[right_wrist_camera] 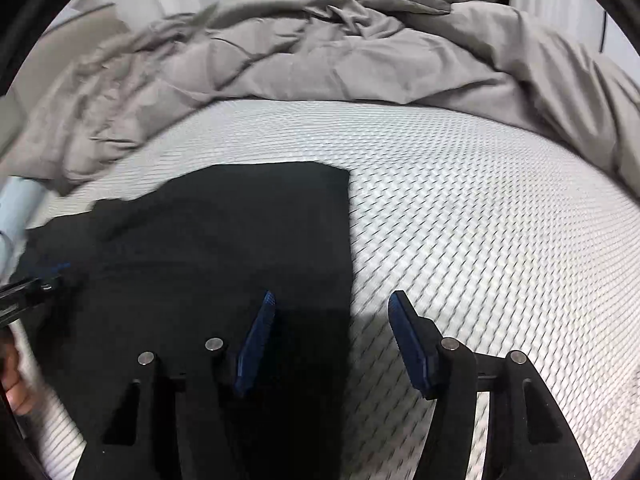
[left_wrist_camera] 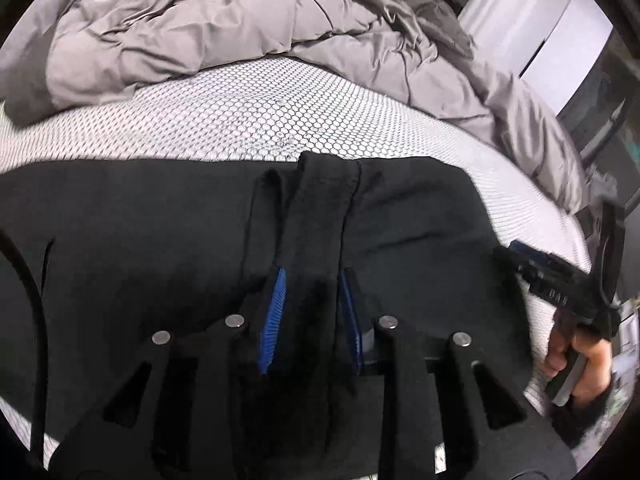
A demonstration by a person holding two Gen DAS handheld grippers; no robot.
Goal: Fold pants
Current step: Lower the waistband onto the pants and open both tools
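Black pants [left_wrist_camera: 420, 216], gathered fold hidden between left gripper [left_wrist_camera: 312, 280] jaws.

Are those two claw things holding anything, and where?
The left hand-held gripper pinches a raised fold of the black pants. The right hand-held gripper is open, holding nothing.

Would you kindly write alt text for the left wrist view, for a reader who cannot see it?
The left gripper pinches a bunched fold of the black pants between its blue-padded fingers, over a white honeycomb-patterned mattress. A crumpled grey duvet lies behind, and the right gripper, held in a hand, enters at the right edge.
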